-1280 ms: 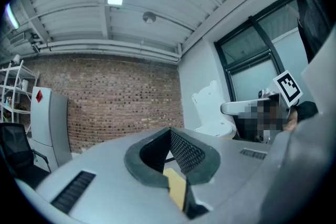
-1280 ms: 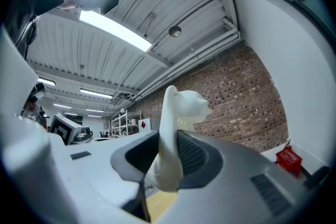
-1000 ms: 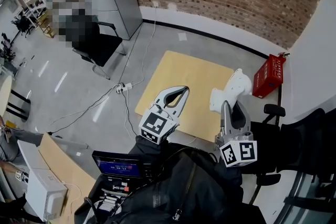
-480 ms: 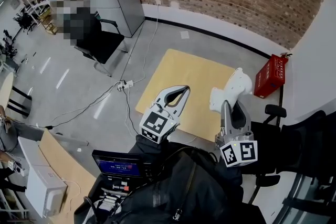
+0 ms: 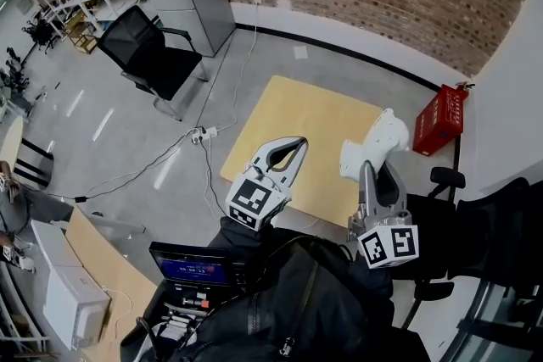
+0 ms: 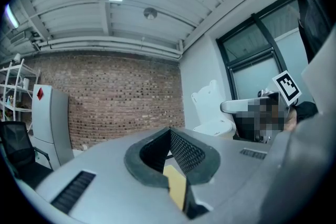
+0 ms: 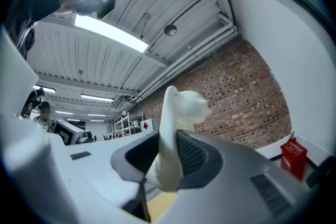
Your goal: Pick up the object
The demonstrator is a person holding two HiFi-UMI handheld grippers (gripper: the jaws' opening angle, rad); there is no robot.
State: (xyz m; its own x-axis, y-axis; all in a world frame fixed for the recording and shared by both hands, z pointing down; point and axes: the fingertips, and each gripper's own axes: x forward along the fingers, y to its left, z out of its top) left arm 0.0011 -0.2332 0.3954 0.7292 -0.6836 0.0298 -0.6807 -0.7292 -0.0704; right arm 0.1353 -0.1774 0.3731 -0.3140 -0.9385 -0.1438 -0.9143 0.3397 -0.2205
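Gripping the white object (image 7: pixel 176 128), the right hand-held gripper (image 7: pixel 169 157) has its jaws closed on the lower, thicker end, one pad on each side. The left hand-held gripper (image 6: pixel 169 136) has its jaws together at the tips with nothing between them.

Key relation: the object is already in the right hand-held gripper, not out in front of it. Its long axis runs forward and up out of the jaws, so the narrow neck and head-like top stick out well past the fingertips.

In the head view the white object (image 5: pixel 379 145) is off the surface (image 5: pixel 288 110), held above its near right part and touching only the pads. The right hand-held gripper (image 5: pixel 373 175) is the near one by far. The left hand-held gripper (image 5: pixel 290 150) sits to its left, apart from the object.

Judgement: the pick looks done and the object is up. The grip is low on a long shape, so the overhanging top could pivot in the pads if the hand rolls. Left hand looks unneeded.
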